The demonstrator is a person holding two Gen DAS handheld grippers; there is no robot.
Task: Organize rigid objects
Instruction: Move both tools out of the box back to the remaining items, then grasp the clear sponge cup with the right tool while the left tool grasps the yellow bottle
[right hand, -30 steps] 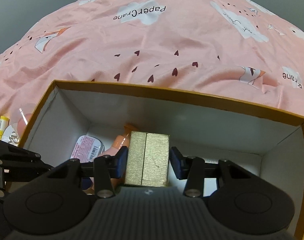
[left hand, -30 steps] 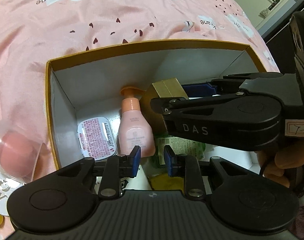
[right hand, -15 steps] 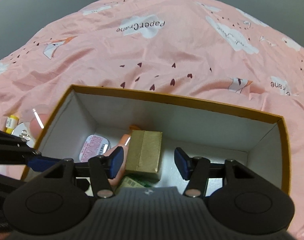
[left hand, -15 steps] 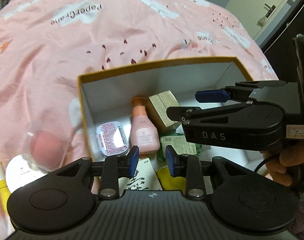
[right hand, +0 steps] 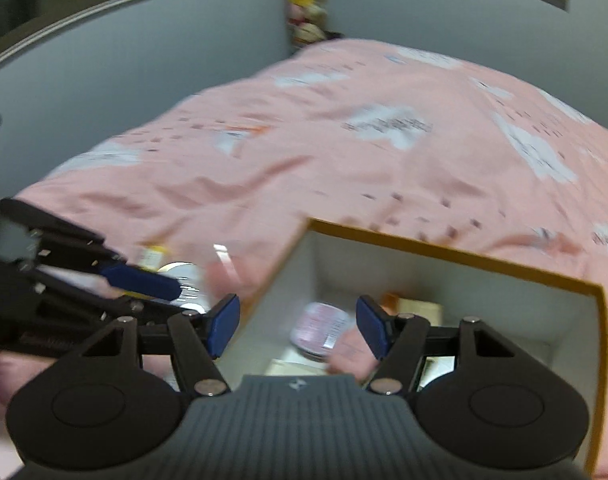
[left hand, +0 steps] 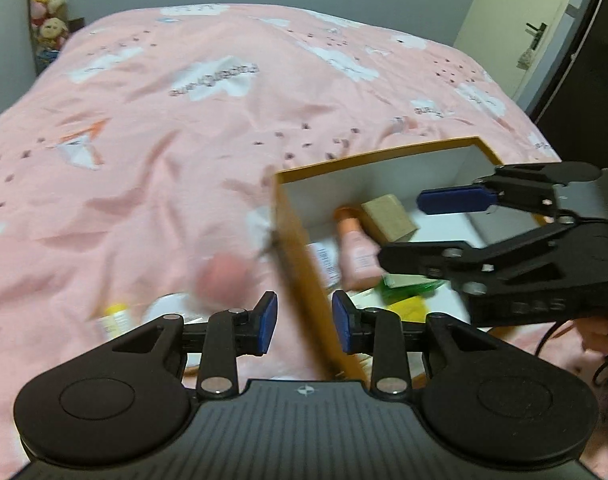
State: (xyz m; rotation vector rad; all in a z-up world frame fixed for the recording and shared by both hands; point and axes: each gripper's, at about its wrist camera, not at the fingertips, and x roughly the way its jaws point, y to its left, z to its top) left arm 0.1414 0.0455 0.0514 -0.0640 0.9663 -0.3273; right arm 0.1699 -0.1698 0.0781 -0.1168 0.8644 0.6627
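Note:
An open box with an orange rim point(left hand: 288, 208) point(right hand: 443, 254) lies on the pink bedspread. In it lie a gold block point(left hand: 387, 218) point(right hand: 417, 310), a pink pump bottle point(left hand: 353, 244) point(right hand: 349, 354), a pink-labelled tin point(right hand: 321, 324) and green and yellow packs point(left hand: 407, 294). My right gripper point(right hand: 300, 324) point(left hand: 401, 230) hovers above the box's left half, jaws opening, with nothing between them. My left gripper point(left hand: 304, 322) point(right hand: 156, 292) hangs over the box's left wall. Its jaws are opening and its pads press on nothing.
Left of the box, on the bedspread point(left hand: 184, 140), lie a blurred pink ball point(left hand: 224, 278), a round white item point(left hand: 166, 304) and a small yellow tube point(left hand: 114, 318). Grey walls, soft toys point(left hand: 48, 16) and a door point(left hand: 519, 28) stand beyond the bed.
The right gripper has let go of the gold block, which now rests in the box. Both grippers have widened, risen and drawn back, and the left one has swung left over the box wall.

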